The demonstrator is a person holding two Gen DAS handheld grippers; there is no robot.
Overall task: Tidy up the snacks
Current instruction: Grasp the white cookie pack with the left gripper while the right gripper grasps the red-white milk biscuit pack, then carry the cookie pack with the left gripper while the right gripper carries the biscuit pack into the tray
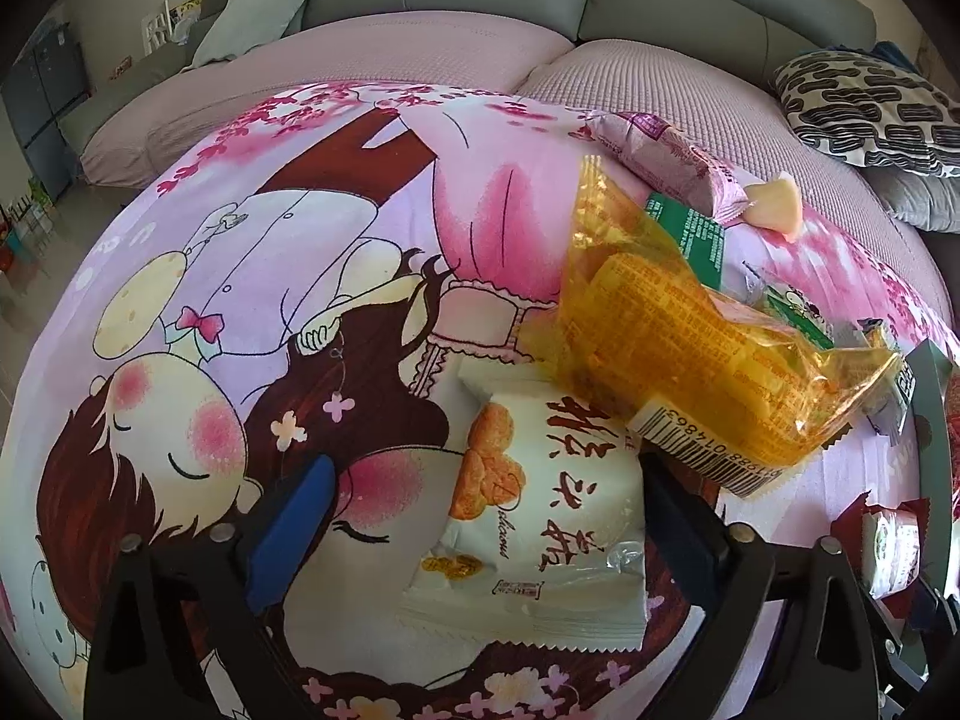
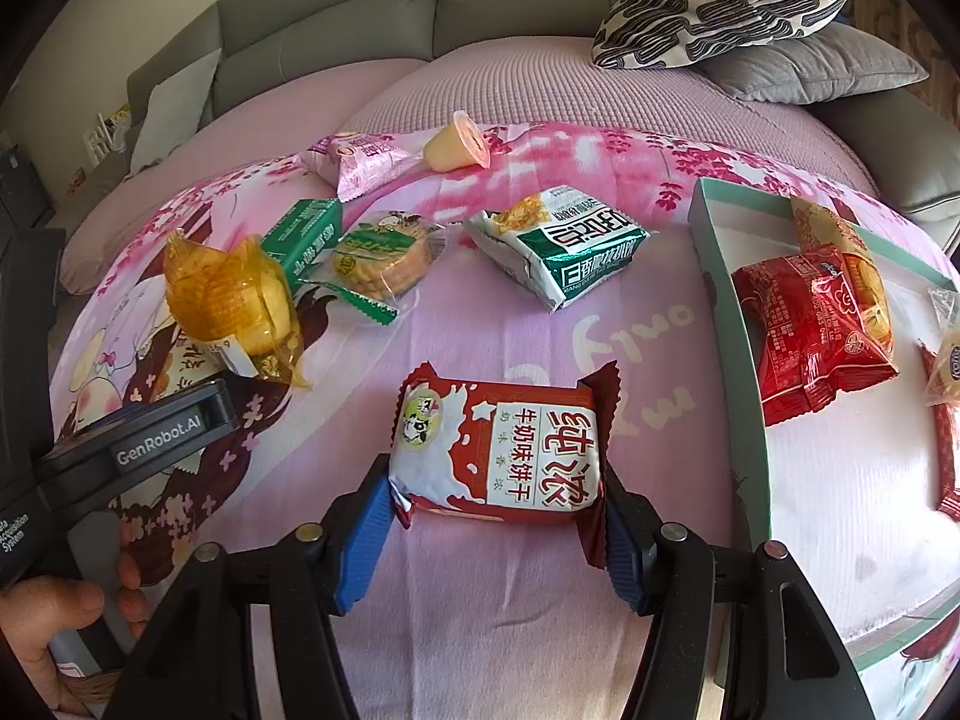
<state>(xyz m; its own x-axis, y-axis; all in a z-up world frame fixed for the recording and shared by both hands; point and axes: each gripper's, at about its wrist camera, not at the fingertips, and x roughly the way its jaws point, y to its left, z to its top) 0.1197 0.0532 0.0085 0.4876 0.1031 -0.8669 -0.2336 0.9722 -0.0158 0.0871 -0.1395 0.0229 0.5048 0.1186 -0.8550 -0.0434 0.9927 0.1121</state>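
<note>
My left gripper (image 1: 480, 510) is open around a white snack packet (image 1: 540, 516) lying on the cartoon blanket; its right pad touches the packet, the blue left pad (image 1: 294, 534) stands apart. A yellow cake pack (image 1: 678, 348) lies on the packet's far corner. My right gripper (image 2: 498, 516) is closed against both ends of a red-and-white milk biscuit packet (image 2: 501, 450), which rests on the blanket. A teal-rimmed box (image 2: 729, 330) at the right holds a red packet (image 2: 810, 330) and other snacks.
Loose snacks lie further back: a green-white packet (image 2: 564, 246), a round cookie pack (image 2: 384, 258), a green box (image 2: 303, 234), a pink packet (image 2: 360, 162), a jelly cup (image 2: 456, 144). The left gripper's body (image 2: 120, 450) is at the left. Pillows (image 2: 732, 6) and sofa are behind.
</note>
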